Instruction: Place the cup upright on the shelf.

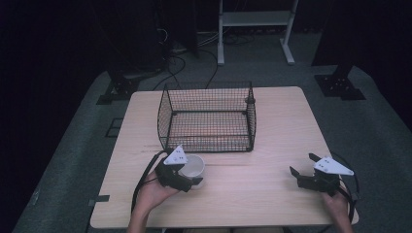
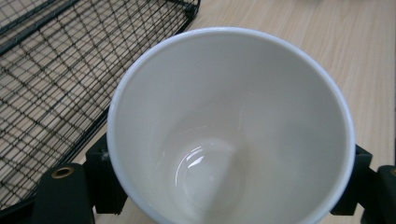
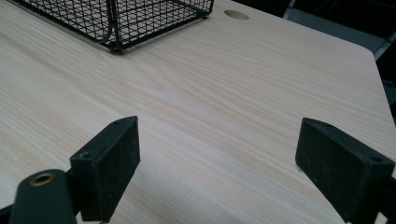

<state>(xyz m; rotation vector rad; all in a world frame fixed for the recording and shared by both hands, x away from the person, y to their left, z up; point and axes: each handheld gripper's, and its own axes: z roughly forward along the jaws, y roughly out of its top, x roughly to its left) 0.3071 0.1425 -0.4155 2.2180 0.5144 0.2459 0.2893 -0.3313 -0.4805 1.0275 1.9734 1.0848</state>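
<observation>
Cup (image 1: 195, 166) sits just in front of the wire basket (image 1: 206, 116), our left claw (image 1: 187, 178) clamped on its sides. Grasp looks done; we judge lifting it into the basket remains. Our right claw (image 1: 305, 167) gapes empty, farther right.

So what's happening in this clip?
A person at a wooden table holds a gripper in each hand. The left gripper is shut on a white cup, which is empty and sits just in front of a black wire basket. The right gripper rests open over bare table at the right, holding nothing. The basket looks empty.
</observation>
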